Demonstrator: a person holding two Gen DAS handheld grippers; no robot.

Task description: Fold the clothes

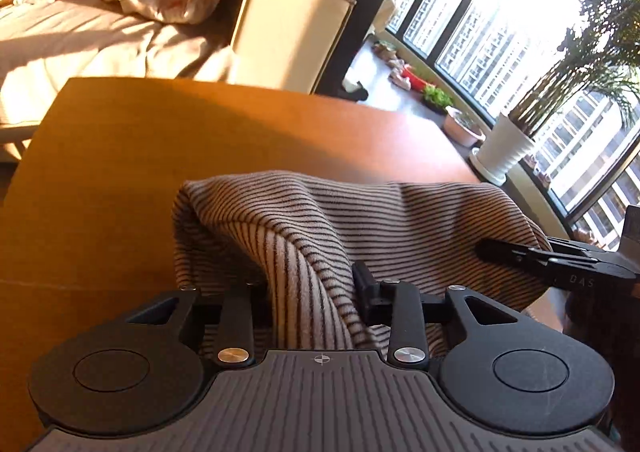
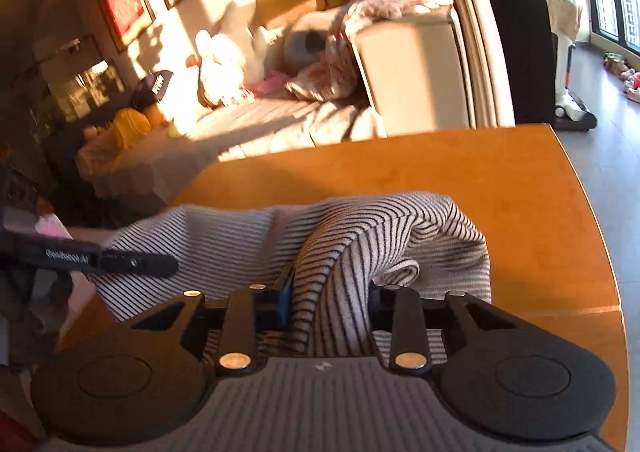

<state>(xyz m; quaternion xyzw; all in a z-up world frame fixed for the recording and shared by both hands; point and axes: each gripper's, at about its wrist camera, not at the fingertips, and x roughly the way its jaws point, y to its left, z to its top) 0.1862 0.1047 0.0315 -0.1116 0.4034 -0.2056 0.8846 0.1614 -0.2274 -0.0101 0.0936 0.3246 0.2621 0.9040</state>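
A striped garment (image 1: 360,220), pale with thin dark lines, is held up in a bunch over the wooden table (image 1: 140,156). My left gripper (image 1: 312,292) is shut on a fold of it, cloth pinched between the fingers. The other gripper's black fingers (image 1: 520,252) reach into the cloth from the right. In the right wrist view the same striped garment (image 2: 400,228) drapes over the table (image 2: 520,180), with my right gripper (image 2: 332,300) shut on a thick fold. The left gripper's fingers (image 2: 136,264) show at the left edge of the cloth.
A sofa (image 1: 100,40) with blankets and cushions stands beyond the table's far edge. A white potted plant (image 1: 508,148) and small pots line the window sill at right. Framed pictures (image 2: 128,4) hang on the wall; a vacuum (image 2: 568,92) stands by the window.
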